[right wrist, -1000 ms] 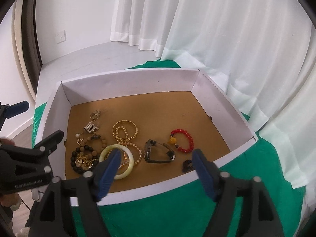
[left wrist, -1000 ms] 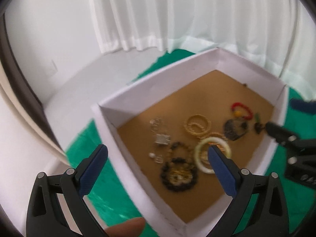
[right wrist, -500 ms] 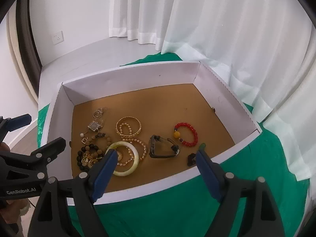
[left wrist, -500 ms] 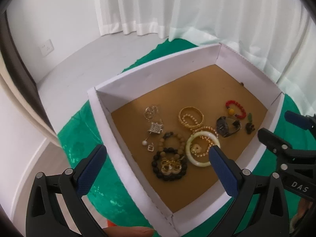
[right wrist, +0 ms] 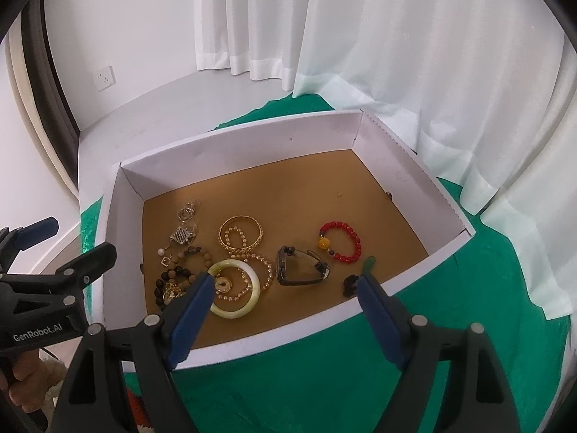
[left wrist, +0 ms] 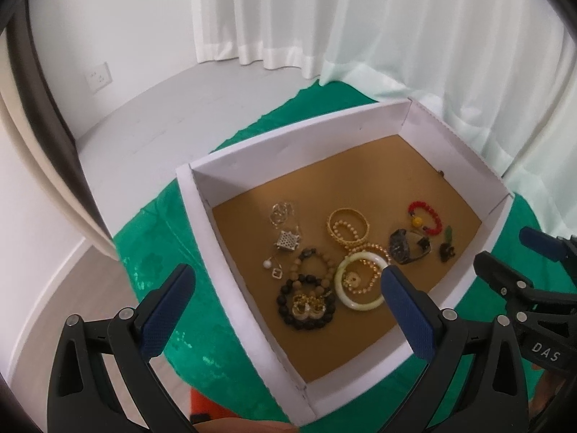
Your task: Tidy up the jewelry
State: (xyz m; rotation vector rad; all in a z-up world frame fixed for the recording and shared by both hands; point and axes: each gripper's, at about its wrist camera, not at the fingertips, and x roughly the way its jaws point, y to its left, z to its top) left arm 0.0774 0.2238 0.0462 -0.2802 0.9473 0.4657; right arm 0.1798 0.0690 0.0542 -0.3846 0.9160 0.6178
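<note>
In the left wrist view we see a green-draped surface [left wrist: 158, 252] before white curtains [left wrist: 396, 29], carrying a white box [left wrist: 288, 151] of jewelry [left wrist: 346, 252]; our left hand-held gripper [left wrist: 288, 303] hangs above it, spread wide and empty. In the right wrist view, our right hand-held gripper [right wrist: 285, 310] is likewise spread, holding nothing, over the box's near wall.

Soft, even daylight filters through the white curtains [right wrist: 414, 54] beyond both claws, leaving both views bright with only faint shadows inside the box [left wrist: 450, 137]. Fisheye distortion bows straight edges and blackens the corners. The jewellery looks slightly soft; no harsh glare shows, only a faint sheen on the green cloth [right wrist: 468, 306].
</note>
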